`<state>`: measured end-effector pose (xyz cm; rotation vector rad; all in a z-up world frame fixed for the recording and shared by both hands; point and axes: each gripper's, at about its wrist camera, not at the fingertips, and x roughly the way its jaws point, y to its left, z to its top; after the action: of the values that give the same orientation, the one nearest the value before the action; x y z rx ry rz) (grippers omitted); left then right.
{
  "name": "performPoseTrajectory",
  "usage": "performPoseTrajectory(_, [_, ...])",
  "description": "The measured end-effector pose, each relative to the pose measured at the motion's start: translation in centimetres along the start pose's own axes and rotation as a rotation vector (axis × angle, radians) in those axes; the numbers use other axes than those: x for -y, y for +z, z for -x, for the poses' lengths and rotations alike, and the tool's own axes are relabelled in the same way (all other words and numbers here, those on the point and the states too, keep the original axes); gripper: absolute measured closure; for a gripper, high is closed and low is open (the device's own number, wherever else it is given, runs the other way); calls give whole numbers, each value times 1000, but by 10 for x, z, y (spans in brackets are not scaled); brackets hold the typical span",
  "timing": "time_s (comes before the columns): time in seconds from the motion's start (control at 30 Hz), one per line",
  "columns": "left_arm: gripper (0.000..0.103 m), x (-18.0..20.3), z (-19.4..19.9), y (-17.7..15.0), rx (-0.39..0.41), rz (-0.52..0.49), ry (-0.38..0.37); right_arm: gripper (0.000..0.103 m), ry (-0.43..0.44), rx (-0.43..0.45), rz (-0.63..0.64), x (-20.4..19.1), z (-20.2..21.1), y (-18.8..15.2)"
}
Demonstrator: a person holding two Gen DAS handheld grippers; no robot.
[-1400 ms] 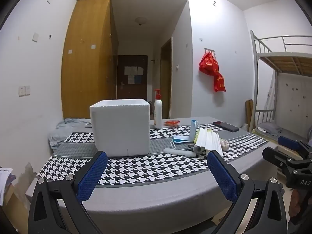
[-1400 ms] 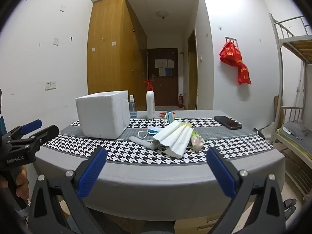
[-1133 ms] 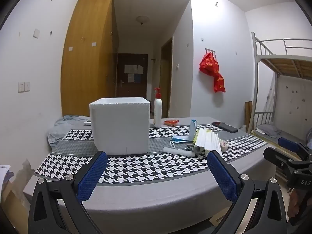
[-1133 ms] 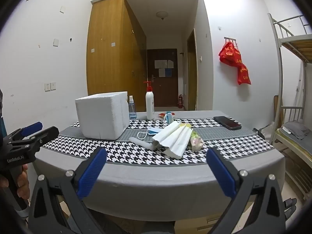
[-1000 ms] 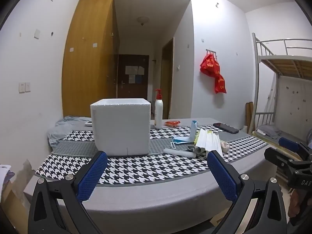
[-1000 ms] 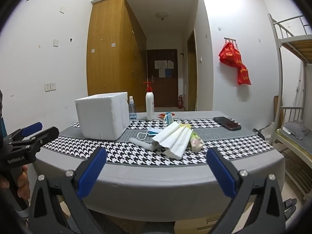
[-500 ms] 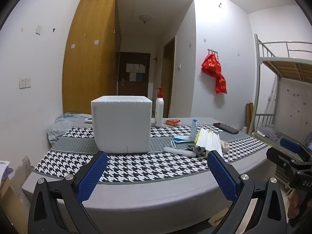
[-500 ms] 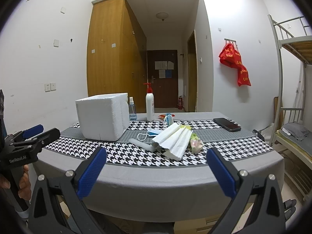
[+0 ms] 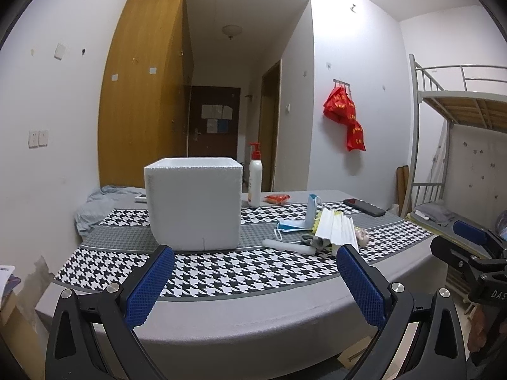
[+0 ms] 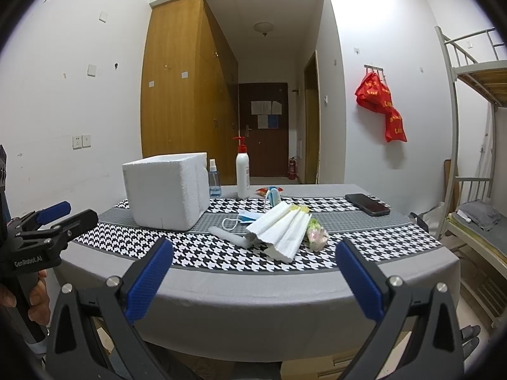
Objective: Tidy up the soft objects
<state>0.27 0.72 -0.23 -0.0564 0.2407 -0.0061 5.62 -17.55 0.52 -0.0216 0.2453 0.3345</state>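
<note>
Nothing sorted yet: the soft pile (image 10: 279,231) lies on the table (image 10: 253,288), right of the foam box (image 10: 166,190); left gripper (image 9: 253,285) and right gripper (image 10: 253,280) hover near, wide open, empty

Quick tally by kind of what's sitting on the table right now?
Foam box: 1
Bottles: 2, pump bottle, spray bottle
Phone: 1
Face mask: 1
Folded white paper bundle: 1
Grey roll: 1
Total: 7
</note>
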Motion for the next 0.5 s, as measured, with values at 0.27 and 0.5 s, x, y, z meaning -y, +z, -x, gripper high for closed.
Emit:
performPoseTrajectory(0.27, [1,1,-1,1,-1,-8,3,0,-7,2,-2,2,1,-1])
performPoseTrajectory(0.5, [1,3,-1,1,-3,-14,3,0,-7,4,-2,3,1,-1])
